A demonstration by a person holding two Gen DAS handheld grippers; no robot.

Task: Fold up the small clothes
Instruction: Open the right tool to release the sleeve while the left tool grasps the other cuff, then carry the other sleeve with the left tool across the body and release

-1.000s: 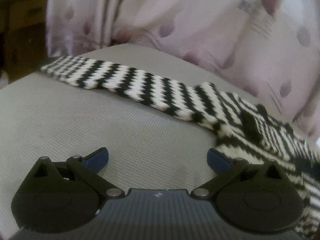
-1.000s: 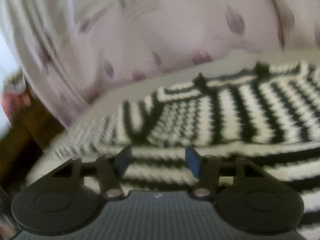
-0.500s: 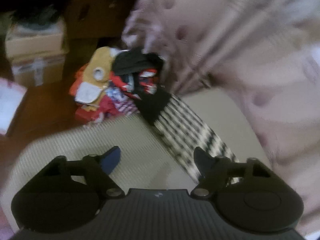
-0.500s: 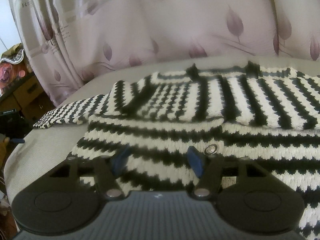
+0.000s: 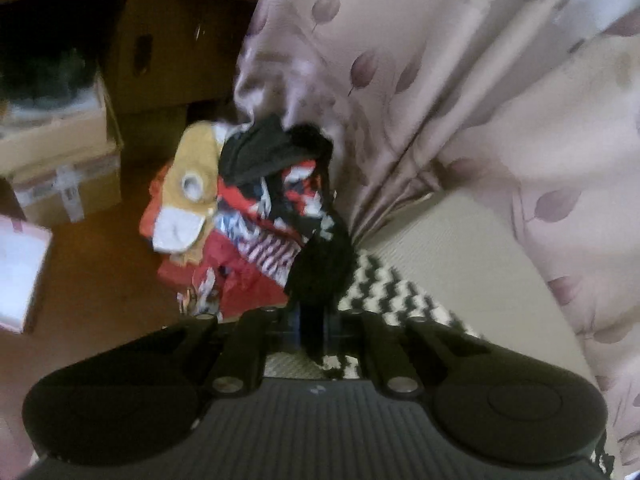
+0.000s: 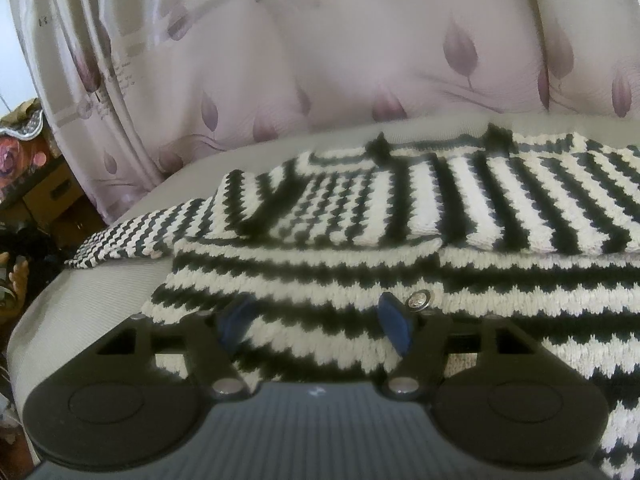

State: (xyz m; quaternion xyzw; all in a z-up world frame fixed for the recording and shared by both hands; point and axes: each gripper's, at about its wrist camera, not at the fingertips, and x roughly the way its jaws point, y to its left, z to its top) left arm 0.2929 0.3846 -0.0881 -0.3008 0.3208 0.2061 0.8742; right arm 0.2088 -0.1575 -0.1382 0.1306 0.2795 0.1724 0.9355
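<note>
A black-and-white zigzag knit sweater (image 6: 400, 232) lies spread on the grey cushion (image 6: 80, 304), one sleeve (image 6: 132, 236) stretched to the left. My right gripper (image 6: 316, 320) is open just over the sweater's body, beside a metal button (image 6: 418, 301). In the left wrist view my left gripper (image 5: 314, 330) is shut on the dark cuff (image 5: 320, 276) at the end of that sleeve (image 5: 384, 292), near the cushion's edge (image 5: 460, 264).
A pile of red, black and yellow clothes (image 5: 248, 216) lies on the brown floor beyond the cushion. Cardboard boxes (image 5: 60, 168) stand at the left. A leaf-patterned curtain (image 5: 400, 80) hangs behind the cushion, also in the right wrist view (image 6: 320, 60).
My left gripper swung to the sleeve's end and closed on the dark cuff. My right gripper settled low over the sweater's body and stayed open.
</note>
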